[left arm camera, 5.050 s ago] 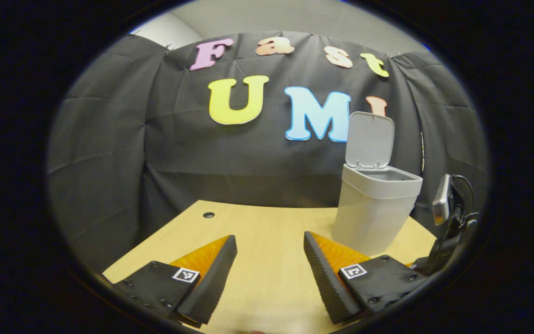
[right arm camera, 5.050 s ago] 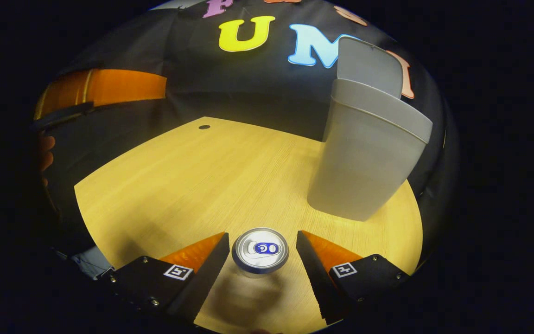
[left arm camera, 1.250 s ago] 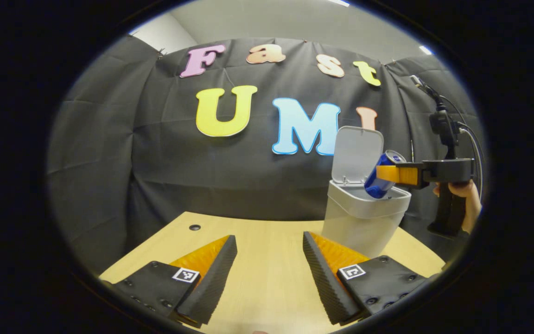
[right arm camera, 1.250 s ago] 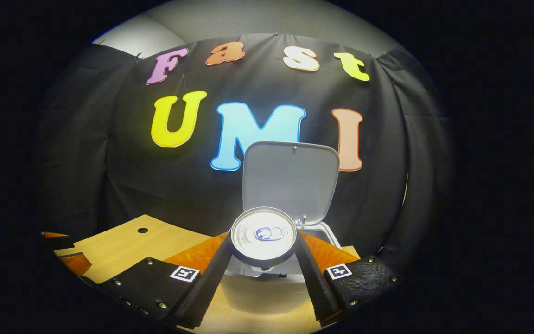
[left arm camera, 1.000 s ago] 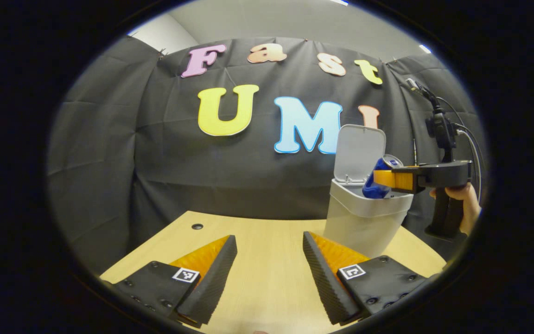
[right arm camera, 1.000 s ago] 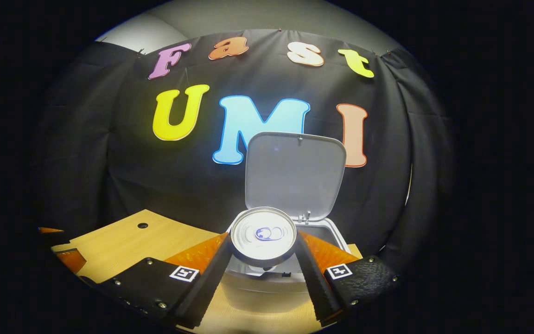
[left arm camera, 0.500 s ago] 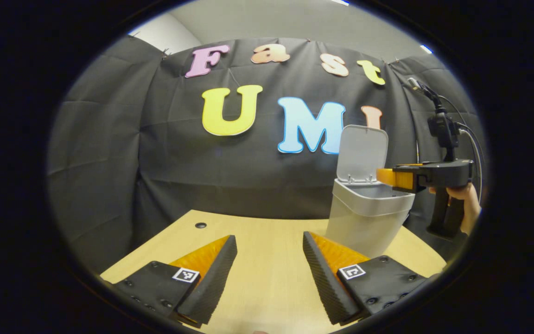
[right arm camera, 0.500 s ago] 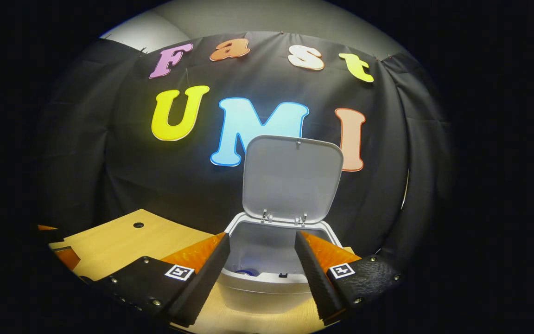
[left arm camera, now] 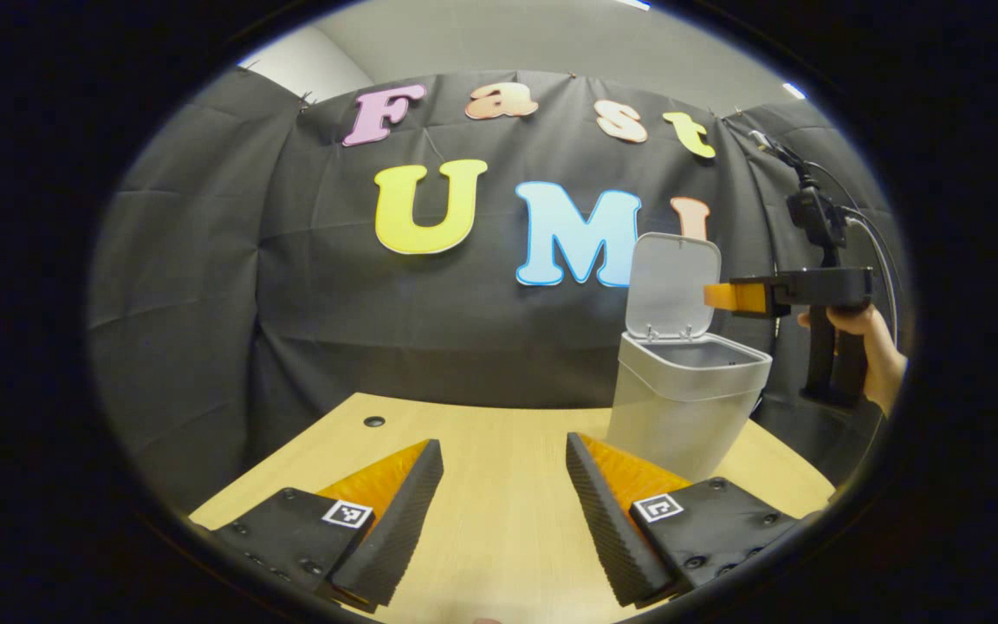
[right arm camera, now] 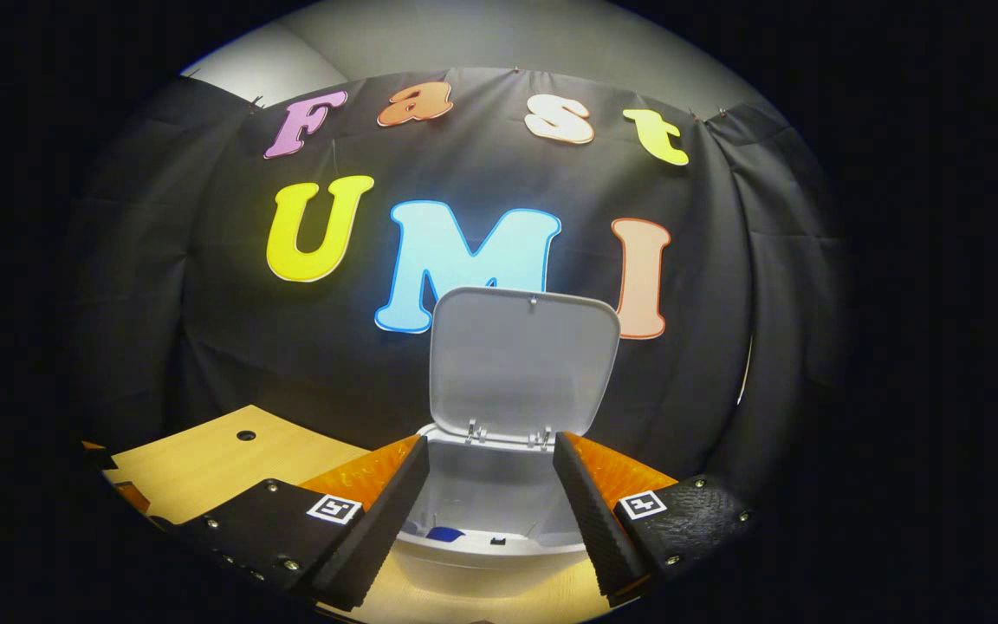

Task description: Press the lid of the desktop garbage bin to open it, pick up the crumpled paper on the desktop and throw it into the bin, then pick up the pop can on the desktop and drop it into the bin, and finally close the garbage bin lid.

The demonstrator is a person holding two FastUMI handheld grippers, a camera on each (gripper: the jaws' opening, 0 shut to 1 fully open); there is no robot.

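Now the pale grey plastic garbage bin [right arm camera: 490, 555] stands on the light wooden table [left arm camera: 499, 511] near its far right edge, close to the black cloth wall [left arm camera: 204, 286]. Its flat grey lid [right arm camera: 523, 364] is flipped up and stands nearly straight at the back of the bin. Down inside the bin, in the right gripper view, a bit of the blue pop can [right arm camera: 444, 535] peeks out at the bottom. The right gripper [right arm camera: 486, 494] hangs above the bin's mouth with its jaws apart and nothing between them. In the left gripper view a hand [left arm camera: 876, 347] holds that gripper by its dark handle, level with the lid. The left gripper [left arm camera: 503, 511] sits low over the table, well apart from the bin, with its jaws wide and nothing in them. A small round dark hole [left arm camera: 373, 421] is in the table near the far left.
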